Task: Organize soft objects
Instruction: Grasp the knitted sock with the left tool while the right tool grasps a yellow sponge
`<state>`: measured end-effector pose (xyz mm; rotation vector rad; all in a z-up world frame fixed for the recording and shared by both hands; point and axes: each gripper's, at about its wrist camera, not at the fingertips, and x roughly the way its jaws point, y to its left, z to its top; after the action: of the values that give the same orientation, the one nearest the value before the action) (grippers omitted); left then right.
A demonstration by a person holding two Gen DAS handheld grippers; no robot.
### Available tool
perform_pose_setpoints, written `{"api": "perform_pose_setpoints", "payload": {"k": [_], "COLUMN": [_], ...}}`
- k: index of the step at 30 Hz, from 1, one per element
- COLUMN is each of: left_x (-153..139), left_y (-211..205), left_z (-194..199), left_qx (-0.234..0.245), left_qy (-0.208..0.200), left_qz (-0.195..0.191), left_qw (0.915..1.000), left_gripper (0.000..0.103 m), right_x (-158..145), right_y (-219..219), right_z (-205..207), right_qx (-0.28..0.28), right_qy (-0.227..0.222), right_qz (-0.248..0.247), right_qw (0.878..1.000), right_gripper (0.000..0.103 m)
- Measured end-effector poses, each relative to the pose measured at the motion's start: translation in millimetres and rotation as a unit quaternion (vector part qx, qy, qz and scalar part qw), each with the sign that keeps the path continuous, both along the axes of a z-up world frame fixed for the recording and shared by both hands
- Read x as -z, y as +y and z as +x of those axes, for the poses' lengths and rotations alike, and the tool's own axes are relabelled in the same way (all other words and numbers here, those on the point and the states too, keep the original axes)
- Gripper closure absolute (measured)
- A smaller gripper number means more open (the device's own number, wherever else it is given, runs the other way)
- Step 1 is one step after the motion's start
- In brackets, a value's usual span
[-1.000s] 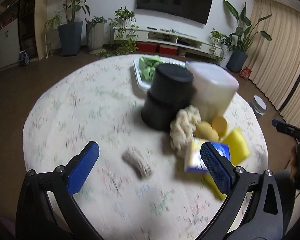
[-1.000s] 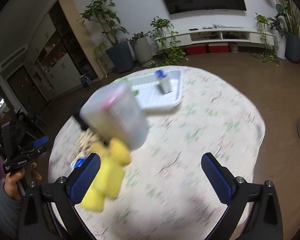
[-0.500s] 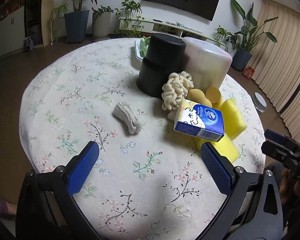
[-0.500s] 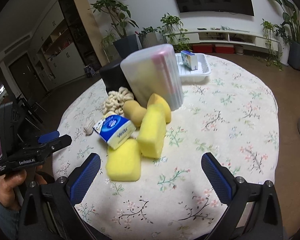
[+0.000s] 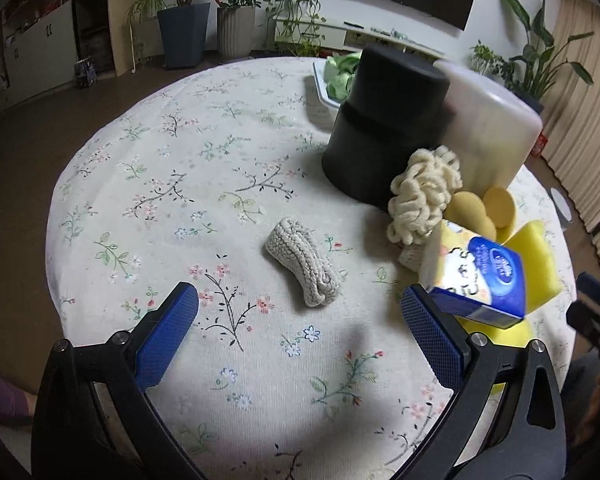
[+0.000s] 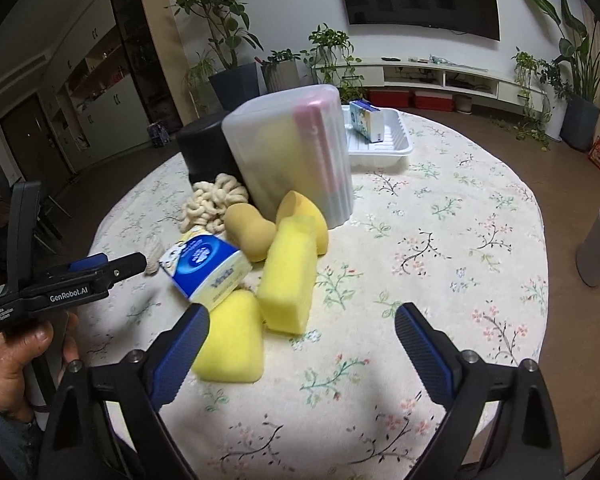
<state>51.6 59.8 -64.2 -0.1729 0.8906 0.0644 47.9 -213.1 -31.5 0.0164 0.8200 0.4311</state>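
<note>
Knitted roll (image 5: 302,266) in left view only

On the surface (image 5: 148,168) a knitted roll (image 5: 302,267) lies alone, left of a cluster in the left wrist view. In that cluster a dark canister (image 5: 384,128) stands beside a lidded container (image 6: 296,156); a rope bundle (image 5: 424,196) leans before the canister. Two rounded sponges (image 6: 256,232) sit before the container, with a tissue pack (image 6: 206,266) and two block sponges (image 6: 288,276) nearer. A tray (image 6: 384,146) lies behind the container.
</note>
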Motion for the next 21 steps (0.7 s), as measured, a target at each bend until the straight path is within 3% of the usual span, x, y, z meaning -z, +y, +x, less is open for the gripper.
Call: {"api": "perform_pose_setpoints", "payload": {"k": [21], "left_x": [15.8], "left_y": [7.5], "left_z": [18.4], "left_qx": [-0.026], "left_qy": [0.026], "left_qz": [0.001], "left_qw": [0.9993], "left_gripper": [0.001], "right_x": [19.2], "right_y": [23.5], "right_z": [37.3], "right_qx": [-0.002], "right_qy": [0.021], "right_qz": [-0.032], "right_qw": [0.999], "right_gripper": [0.02]}}
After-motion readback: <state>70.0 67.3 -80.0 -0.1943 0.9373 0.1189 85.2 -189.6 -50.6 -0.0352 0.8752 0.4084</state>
